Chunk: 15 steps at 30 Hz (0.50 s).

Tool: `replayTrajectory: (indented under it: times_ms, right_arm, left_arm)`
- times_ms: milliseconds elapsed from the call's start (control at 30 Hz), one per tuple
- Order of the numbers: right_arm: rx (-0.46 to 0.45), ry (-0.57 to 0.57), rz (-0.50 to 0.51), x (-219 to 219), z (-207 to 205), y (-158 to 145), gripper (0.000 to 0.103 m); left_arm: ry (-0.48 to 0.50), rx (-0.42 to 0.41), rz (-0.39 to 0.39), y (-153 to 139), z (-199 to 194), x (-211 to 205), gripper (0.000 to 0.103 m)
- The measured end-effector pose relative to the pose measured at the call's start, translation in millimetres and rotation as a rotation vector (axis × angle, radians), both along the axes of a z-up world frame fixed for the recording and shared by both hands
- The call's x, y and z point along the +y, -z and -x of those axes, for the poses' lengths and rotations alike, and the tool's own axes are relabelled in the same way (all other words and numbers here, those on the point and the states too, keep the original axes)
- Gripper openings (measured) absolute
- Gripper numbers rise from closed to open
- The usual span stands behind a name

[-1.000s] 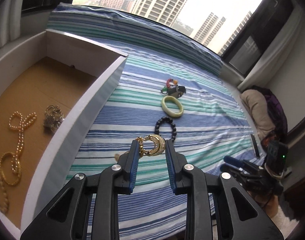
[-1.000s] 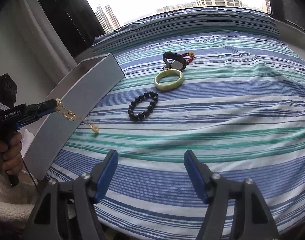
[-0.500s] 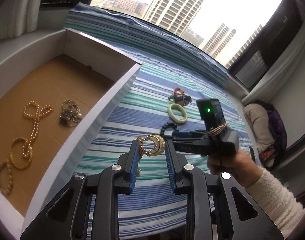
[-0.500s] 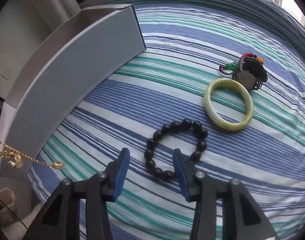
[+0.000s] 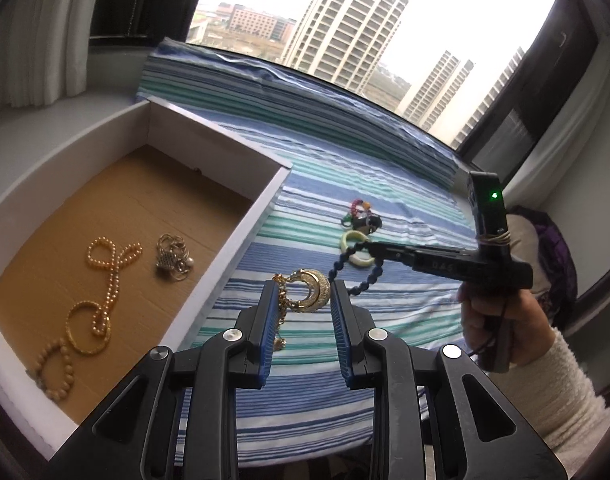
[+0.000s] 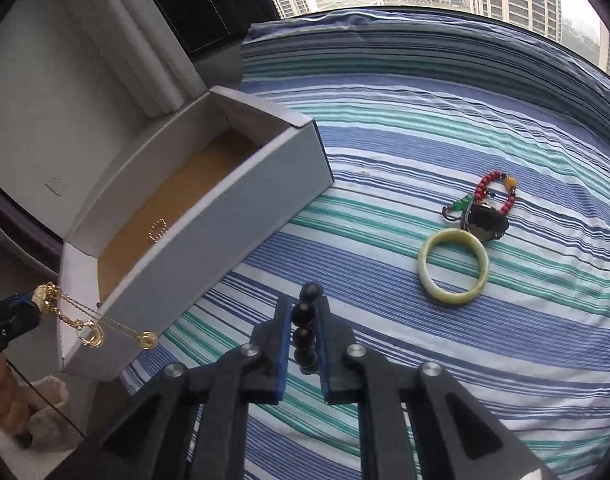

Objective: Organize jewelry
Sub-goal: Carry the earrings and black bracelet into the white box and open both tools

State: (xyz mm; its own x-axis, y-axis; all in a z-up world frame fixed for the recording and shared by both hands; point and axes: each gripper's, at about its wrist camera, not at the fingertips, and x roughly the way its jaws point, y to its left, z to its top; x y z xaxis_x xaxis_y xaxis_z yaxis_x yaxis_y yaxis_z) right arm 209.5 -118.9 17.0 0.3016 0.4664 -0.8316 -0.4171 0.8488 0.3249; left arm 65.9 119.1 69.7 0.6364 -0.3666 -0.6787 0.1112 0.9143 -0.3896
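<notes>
Two grippers, both loaded. Your left gripper (image 5: 301, 304) is pinched on a gold necklace (image 5: 309, 290): crescent pendant sits between the blue pads at the tips, chain hangs down along the left finger. In the right wrist view that same necklace (image 6: 93, 330) dangles from the left tool's tips at far left, just in front of the box's near corner, off the sheet. Your right gripper (image 6: 303, 316) is clamped narrow on a black bead bracelet (image 6: 305, 320); beads are stacked in the gap, one poking out past the tips. From the left wrist view the bracelet (image 5: 355, 268) hangs as a loop from the right gripper (image 5: 375, 248), just ahead and right of the left tips, lifted off the striped sheet (image 5: 305, 380). White box (image 5: 225, 272) sits left of the left gripper, open, brown floor, with gold bead strands (image 5: 101, 276) and a silver clump (image 5: 173, 258) inside. Ahead and right of the right gripper on the sheet: green bangle (image 6: 453, 273), and just beyond it, touching, a dark watch (image 6: 485, 222) with a red bead bracelet (image 6: 499, 192) looped at it. Towers show through the window (image 5: 385, 20) behind.
</notes>
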Motion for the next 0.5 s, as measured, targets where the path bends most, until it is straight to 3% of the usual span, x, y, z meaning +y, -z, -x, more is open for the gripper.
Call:
replayTrajectory:
  times_ms: [167,267,367,500]
  right_arm:
    - [-0.068,-0.078,-0.108,35,8,-59,0.012]
    - [-0.103,-0.127,-0.152,66,3,-82,0.012]
    - [-0.117,-0.166,-0.182,96,-6,-91,0.012]
    - [-0.111,-0.208,-0.184,141,-23,-84,0.012]
  left_arm:
    - [-0.060,-0.049,-0.013,-34,5,35,0.025]
    - [-0.138,-0.073,-0.063,-44,2,63,0.025]
    - [-0.212,-0.068,-0.100,-40,-6,92,0.025]
    - [-0.316,-0.024,-0.167,-15,-20,130,0.025]
